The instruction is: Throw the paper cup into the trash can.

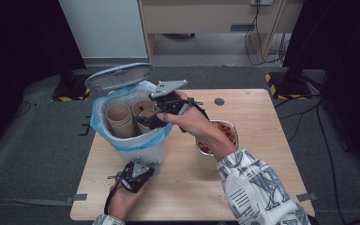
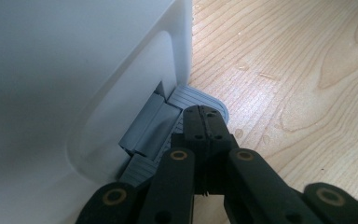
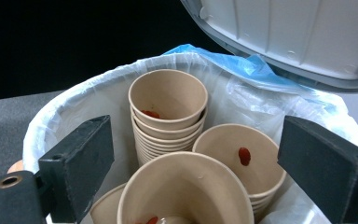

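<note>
A white pedal bin [image 1: 138, 149] with a blue liner [image 3: 242, 63] stands at the table's left, its grey lid [image 1: 119, 76] tilted up. Inside it are stacks of brown paper cups [image 3: 168, 95], some with red bits in them. My right gripper [image 1: 151, 121] hangs over the bin's mouth. In the right gripper view it [image 3: 205, 163] stands open, with the nearest cup [image 3: 182, 191] below and between the jaws and untouched by them. My left gripper [image 2: 205, 116] is shut, its tips resting on the grey pedal [image 2: 200, 95] at the foot of the bin.
A foil tray [image 1: 225, 133] of red food sits on the wooden table [image 1: 243, 187] just right of the bin, partly behind the right hand. A small dark disc [image 1: 219, 101] lies near the table's far edge.
</note>
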`<act>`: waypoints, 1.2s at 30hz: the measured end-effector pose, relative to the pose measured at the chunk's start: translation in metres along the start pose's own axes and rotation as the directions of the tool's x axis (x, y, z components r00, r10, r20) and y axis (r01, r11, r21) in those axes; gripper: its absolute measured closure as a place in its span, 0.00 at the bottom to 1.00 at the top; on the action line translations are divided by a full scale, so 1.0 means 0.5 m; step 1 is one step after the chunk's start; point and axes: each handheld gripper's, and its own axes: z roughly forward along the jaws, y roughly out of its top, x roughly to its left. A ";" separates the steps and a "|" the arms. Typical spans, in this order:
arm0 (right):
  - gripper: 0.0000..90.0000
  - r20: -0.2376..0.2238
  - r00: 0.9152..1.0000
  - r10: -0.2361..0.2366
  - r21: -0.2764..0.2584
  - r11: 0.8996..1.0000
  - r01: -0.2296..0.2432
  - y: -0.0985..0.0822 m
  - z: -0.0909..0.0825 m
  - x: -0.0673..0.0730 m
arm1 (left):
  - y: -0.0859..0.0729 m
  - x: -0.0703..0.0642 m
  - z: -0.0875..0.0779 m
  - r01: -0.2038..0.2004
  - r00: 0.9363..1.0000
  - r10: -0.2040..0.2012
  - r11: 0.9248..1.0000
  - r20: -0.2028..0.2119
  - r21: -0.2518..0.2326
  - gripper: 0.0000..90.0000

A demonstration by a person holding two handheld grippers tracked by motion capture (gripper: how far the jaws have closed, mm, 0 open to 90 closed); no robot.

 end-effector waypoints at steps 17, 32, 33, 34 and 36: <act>0.10 0.041 0.998 0.044 -0.008 0.999 -0.043 -0.007 -0.026 -0.021 | 0.000 0.000 0.000 0.000 1.000 0.000 1.000 0.000 0.000 1.00; 0.09 0.092 0.992 0.082 -0.031 0.996 -0.079 -0.015 -0.056 -0.042 | 0.000 0.001 0.000 -0.002 1.000 0.002 1.000 0.000 0.000 1.00; 0.09 0.093 0.992 0.085 -0.032 0.996 -0.082 -0.015 -0.057 -0.043 | 0.000 0.001 0.000 -0.002 1.000 0.002 1.000 0.001 0.000 1.00; 0.09 0.097 0.992 0.084 -0.032 0.996 -0.081 -0.016 -0.059 -0.045 | 0.000 0.001 0.000 -0.001 1.000 0.001 1.000 0.002 0.000 1.00; 0.09 0.104 0.991 0.089 -0.034 0.996 -0.086 -0.017 -0.063 -0.048 | 0.000 0.001 0.000 -0.001 1.000 0.001 1.000 0.001 0.000 1.00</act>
